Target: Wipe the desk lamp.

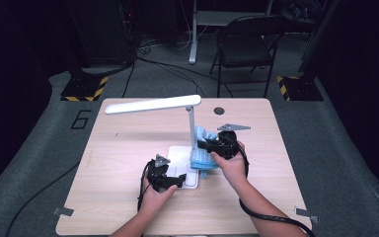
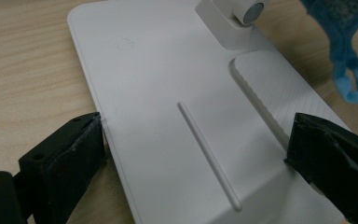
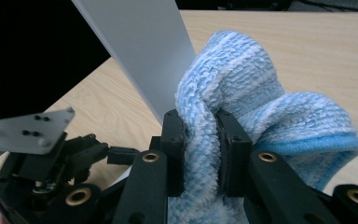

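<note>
The blue cloth is bunched and clamped between the right gripper's fingers, pressed against the lamp's upright arm: wiping the lamp looks under way. The left gripper's fingers straddle the lamp base, pressing its edges to steady it on the desk. Next, likely drag the cloth along the arm.
</note>
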A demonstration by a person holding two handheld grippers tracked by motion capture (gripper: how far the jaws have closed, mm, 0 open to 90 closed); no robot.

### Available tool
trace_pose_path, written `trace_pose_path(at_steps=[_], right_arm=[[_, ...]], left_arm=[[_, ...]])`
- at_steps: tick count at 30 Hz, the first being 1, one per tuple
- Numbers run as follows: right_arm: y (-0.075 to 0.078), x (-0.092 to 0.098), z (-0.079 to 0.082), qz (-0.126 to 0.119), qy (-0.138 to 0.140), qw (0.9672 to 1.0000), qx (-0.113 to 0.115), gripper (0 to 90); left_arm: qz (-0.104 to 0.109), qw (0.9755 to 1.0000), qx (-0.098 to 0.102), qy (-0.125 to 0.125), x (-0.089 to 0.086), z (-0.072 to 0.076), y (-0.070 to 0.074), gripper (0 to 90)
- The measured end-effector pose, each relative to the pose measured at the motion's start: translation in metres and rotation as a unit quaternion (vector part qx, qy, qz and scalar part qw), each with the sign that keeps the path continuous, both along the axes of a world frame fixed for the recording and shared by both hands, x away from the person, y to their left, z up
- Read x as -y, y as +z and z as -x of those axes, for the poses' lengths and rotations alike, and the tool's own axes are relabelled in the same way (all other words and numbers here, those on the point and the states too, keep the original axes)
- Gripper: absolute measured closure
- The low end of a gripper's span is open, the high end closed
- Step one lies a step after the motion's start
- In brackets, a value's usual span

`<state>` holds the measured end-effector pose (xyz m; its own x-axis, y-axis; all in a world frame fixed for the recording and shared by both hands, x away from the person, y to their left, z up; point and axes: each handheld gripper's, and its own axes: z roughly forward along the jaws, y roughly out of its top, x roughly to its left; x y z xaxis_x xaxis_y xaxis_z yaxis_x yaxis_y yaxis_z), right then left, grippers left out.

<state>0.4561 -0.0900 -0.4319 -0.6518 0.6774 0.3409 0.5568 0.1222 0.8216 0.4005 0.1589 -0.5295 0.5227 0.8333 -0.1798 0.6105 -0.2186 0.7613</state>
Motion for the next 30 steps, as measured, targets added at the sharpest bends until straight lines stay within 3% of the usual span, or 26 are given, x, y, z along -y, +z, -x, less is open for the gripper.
trace_pose_path(at_steps=[12, 30], right_arm=[[0.047, -0.004, 0.000, 0.019, 0.008, 0.9994, 0.028, 74.9], [0.112, -0.003, 0.000, 0.003, 0.032, 0.9976, 0.061, 74.6]], left_arm=[[-0.003, 1.0000, -0.001, -0.003, 0.000, 0.000, 0.000, 3.9], [0.002, 1.0000, 0.001, 0.003, 0.001, 0.000, 0.000, 3.8]])
